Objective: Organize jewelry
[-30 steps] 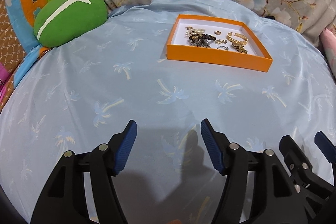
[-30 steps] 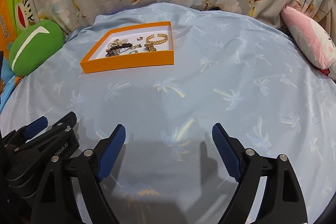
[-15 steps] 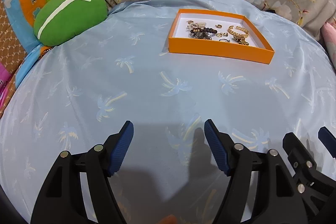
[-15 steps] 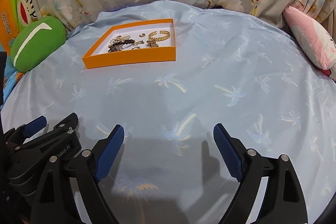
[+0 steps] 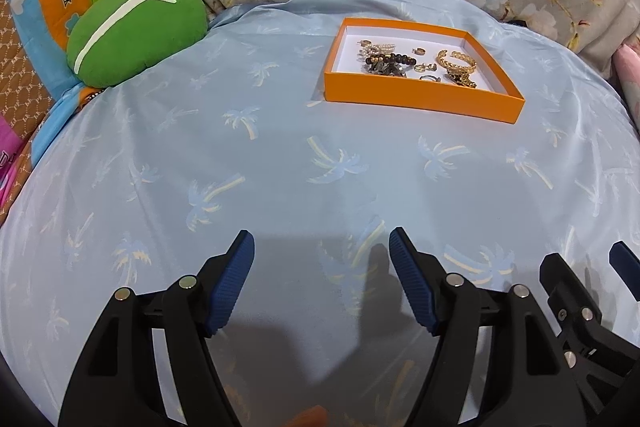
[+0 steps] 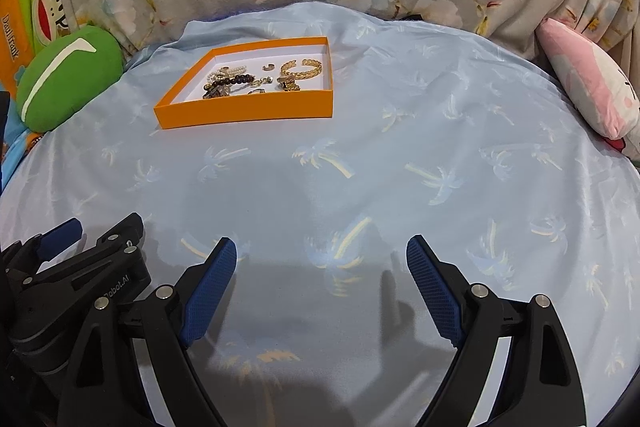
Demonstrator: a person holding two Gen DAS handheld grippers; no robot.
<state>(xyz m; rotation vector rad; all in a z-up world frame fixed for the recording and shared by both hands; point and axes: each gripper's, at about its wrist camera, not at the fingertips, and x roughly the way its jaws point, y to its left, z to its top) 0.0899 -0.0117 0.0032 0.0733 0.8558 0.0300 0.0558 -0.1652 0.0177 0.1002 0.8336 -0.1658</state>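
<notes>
From your left wrist camera: the shallow orange cardboard tray [image 5: 420, 99] sits toward the far edge of the bed, on the light blue palm-print sheet [image 5: 280, 167], a bit right of centre. The jewelry's heaped in it: a chunky gold chain bracelet [image 5: 456, 61], a dark beaded bracelet [image 5: 386, 59], a pearl piece [image 5: 376, 47] and a few small rings and earrings. My guess is it's all light, slick and tangle-prone, with the chains floppy and the bangle stiff, so I'd pinch the gold one across its band and take the beads mid-strand. Your left hand-held gripper [image 5: 320, 275] hangs low over the near edge, fingers spread wide with nothing between them, well apart from the tray. There's a green round cushion [image 5: 136, 31] at the far left corner.

Right wrist camera: same tray [image 6: 244, 111], now up and to the left, gold bracelet [image 6: 302, 69] nearest its right wall. Your right hand-held gripper [image 6: 322, 279] is also gaping and holding nothing, low over the near edge, with the left one just beside it at lower left. A pink plush pillow [image 6: 592, 87] is by the right edge.
</notes>
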